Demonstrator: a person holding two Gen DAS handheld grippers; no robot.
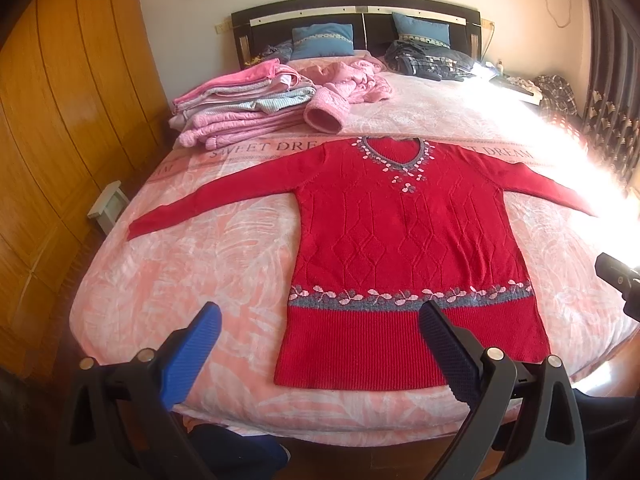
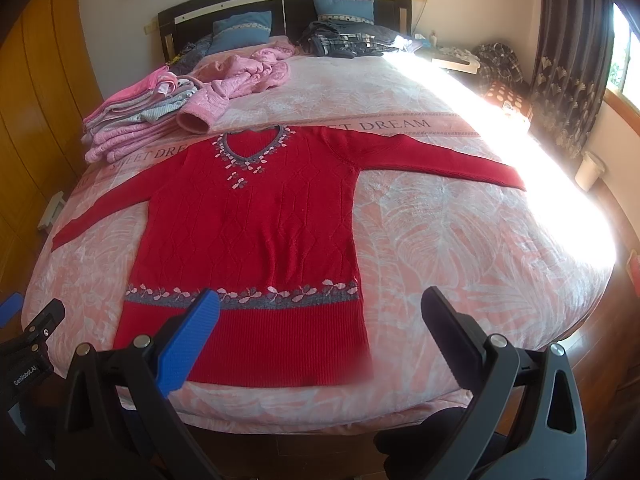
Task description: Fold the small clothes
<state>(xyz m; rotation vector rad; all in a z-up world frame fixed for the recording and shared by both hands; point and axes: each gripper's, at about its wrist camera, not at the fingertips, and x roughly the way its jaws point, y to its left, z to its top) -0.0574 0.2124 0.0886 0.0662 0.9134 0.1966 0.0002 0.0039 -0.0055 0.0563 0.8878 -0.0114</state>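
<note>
While the red knitted sweater (image 1: 404,248) lay flat and face-up across the middle of the frame on the pink bedspread (image 1: 208,256), sleeves stretched out to both sides, the left gripper (image 1: 320,320) hovered at the lower edge with fingers spread wide, gripping nothing. The right gripper (image 2: 320,308) hung wide apart too, empty, over the hem. A stack of folded pink clothes (image 1: 240,104) sat upper left.

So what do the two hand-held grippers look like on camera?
They match. The left hand-held gripper and right hand-held gripper each have a black frame with silver pivot bolts, one ribbed blue finger pad and one textured black pad. White lettering, seemingly "GenRobot.AI", marks the left one's body in the right wrist view.
</note>
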